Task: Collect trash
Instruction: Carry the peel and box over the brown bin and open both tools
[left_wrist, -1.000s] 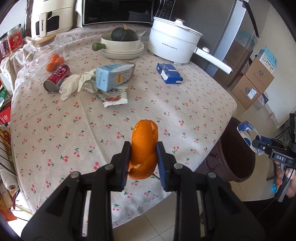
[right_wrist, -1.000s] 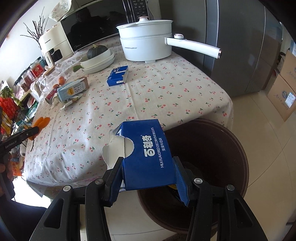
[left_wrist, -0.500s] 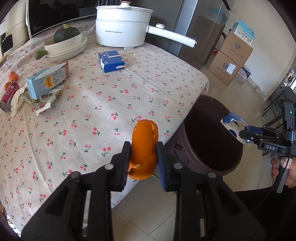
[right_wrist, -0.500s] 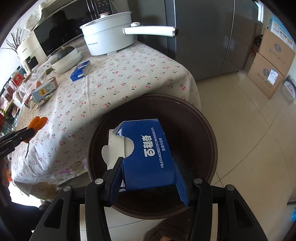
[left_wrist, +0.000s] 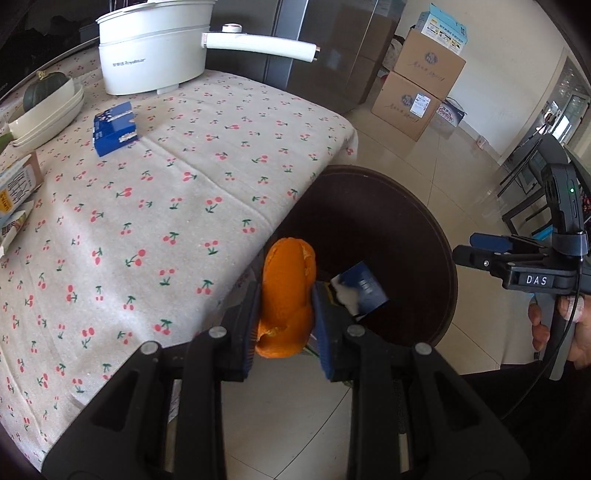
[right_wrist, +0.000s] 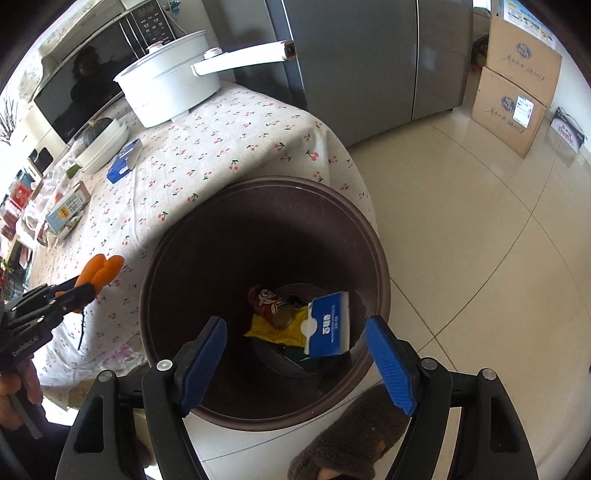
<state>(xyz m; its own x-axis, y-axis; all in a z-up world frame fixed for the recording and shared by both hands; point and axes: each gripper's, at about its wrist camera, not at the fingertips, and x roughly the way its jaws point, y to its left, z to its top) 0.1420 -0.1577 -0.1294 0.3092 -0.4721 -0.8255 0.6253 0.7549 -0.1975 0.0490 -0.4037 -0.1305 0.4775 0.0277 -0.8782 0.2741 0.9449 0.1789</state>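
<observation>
1. The left gripper (left_wrist: 285, 317) is clamped on a piece of orange peel (left_wrist: 287, 299), which stands upright between the two pads. In the left wrist view it is at about 6 o'clock, over the gap between the worktop (left_wrist: 155, 206) edge and the brown trash bin (left_wrist: 439, 258).
2. The right gripper (right_wrist: 295, 354) points down over the bin's mouth. Its jaws are opening, the blue pads stand well apart, and nothing is between them.
3. A blue snack box (right_wrist: 328, 325) is inside the bin, below the right gripper and clear of both pads, tilted, with its torn white end toward 9 o'clock in the right wrist view.
4. At the bottom of the bin lie a red can (right_wrist: 271, 308) on its side and a yellow wrapper (right_wrist: 277, 330), just beside the box.
5. On the cherry-print cloth of the worktop, toward 10 o'clock in the left wrist view, lies a second blue box (left_wrist: 114, 129). A white pot (left_wrist: 155, 44) with a long handle stands toward 11 o'clock.
6. A carton (right_wrist: 68, 208) lies near the worktop's far left edge at 9 o'clock in the right wrist view.
</observation>
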